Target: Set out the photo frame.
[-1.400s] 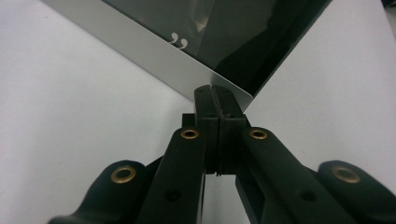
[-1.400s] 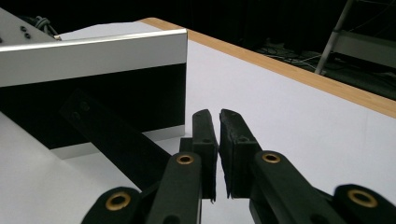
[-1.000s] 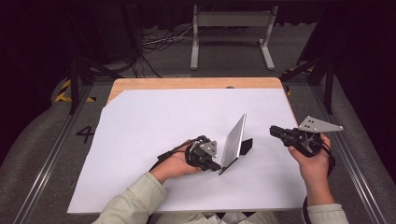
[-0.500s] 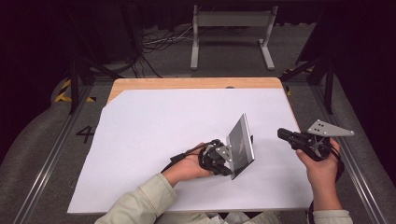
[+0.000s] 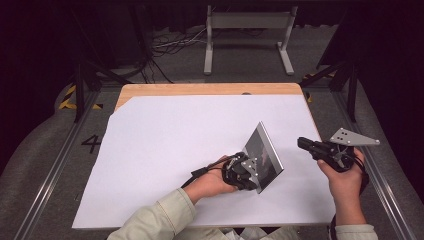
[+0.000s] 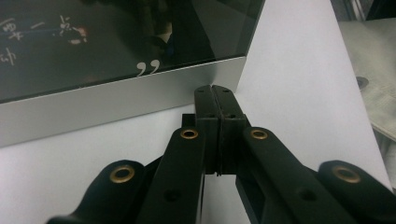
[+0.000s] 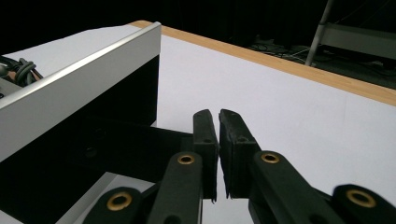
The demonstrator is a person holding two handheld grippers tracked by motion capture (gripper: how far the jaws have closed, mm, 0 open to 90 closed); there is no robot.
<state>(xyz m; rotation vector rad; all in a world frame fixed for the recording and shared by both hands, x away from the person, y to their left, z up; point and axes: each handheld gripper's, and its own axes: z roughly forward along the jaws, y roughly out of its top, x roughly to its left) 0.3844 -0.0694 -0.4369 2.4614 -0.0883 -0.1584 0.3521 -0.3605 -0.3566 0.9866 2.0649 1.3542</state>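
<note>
- Presently on the tabletop, white sheet over a wooden board: one flat panel with dark glossy face and silver frame, standing tilted on its lower edge at about five o'clock from the sheet's centre.
- Left gripper: held in the person's left hand, set at the panel's lower left, touching or just beside the frame. In the left gripper view its fingers are clenched together with nothing between them, tips at the silver frame near its corner; contact cannot be confirmed.
- Right gripper: held in the right hand at three o'clock of the panel, apart from it, pointing toward nine o'clock. In the right gripper view its fingers are all but closed, a thin slit between them, grasping nothing, with the panel's silver edge to their upper left.
</note>
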